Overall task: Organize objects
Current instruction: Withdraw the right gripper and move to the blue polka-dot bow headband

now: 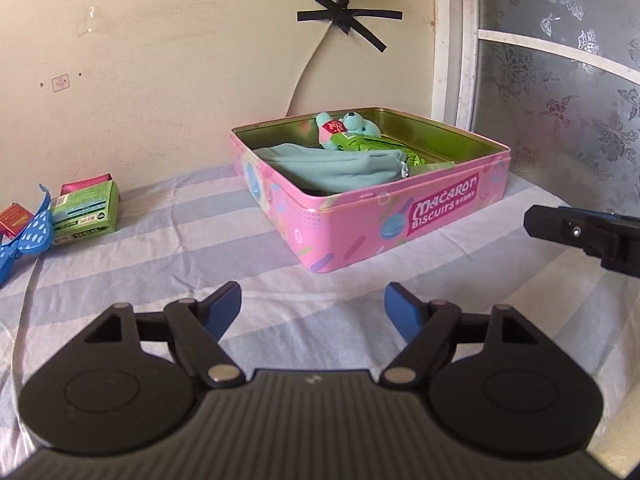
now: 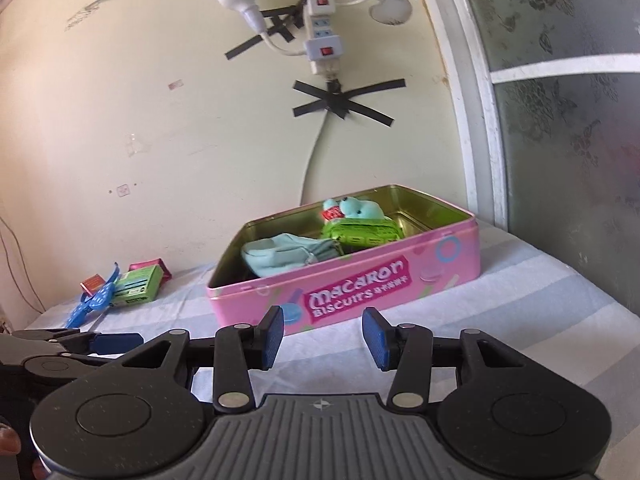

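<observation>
The left gripper (image 1: 313, 312) is hovering over the striped bedsheet (image 1: 168, 248), blue-padded fingers spread apart and carrying nothing. The right gripper (image 2: 323, 338) is likewise standing released, just before the pink rectangular "Macaron Biscuits" tin (image 2: 360, 284). The lidless tin is holding a teal cloth pouch (image 2: 284, 256), a green packet (image 2: 360, 234) and a teal plush bear (image 2: 356, 208). A green carton (image 1: 86, 210), a blue polka-dot clip (image 1: 28, 240) and what appear to be small red boxes (image 1: 14, 218) are lying well apart to its left.
</observation>
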Available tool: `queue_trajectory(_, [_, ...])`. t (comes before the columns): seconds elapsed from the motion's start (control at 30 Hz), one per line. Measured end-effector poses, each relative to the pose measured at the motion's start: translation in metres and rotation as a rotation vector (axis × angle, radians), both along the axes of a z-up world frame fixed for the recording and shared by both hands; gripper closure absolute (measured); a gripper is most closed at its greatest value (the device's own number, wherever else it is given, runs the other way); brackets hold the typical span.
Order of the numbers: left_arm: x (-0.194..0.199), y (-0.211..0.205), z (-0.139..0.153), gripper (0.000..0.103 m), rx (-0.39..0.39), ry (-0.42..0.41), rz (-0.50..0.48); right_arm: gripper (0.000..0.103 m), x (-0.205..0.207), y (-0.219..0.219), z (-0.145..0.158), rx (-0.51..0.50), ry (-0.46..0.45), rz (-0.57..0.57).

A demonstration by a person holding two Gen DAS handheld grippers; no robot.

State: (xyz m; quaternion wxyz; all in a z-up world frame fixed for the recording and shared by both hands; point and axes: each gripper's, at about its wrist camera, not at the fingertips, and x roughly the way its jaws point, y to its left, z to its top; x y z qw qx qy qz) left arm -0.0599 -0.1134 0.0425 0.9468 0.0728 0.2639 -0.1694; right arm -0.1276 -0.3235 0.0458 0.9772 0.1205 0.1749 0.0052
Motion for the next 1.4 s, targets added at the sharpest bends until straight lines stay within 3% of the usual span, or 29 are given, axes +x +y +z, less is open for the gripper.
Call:
queue_trajectory(0.67, [0.015,0.043,-0.024,0.022,0.019,0.01,0.096,0.062,0.023,0.043,-0.02,-0.02,0.096,0.065])
queue_trajectory(1.4, [0.06,0.136,-0.038,0.022,-0.004,0.056,0.225,0.062,0.077,0.127,-0.037,-0.087,0.203,0.246])
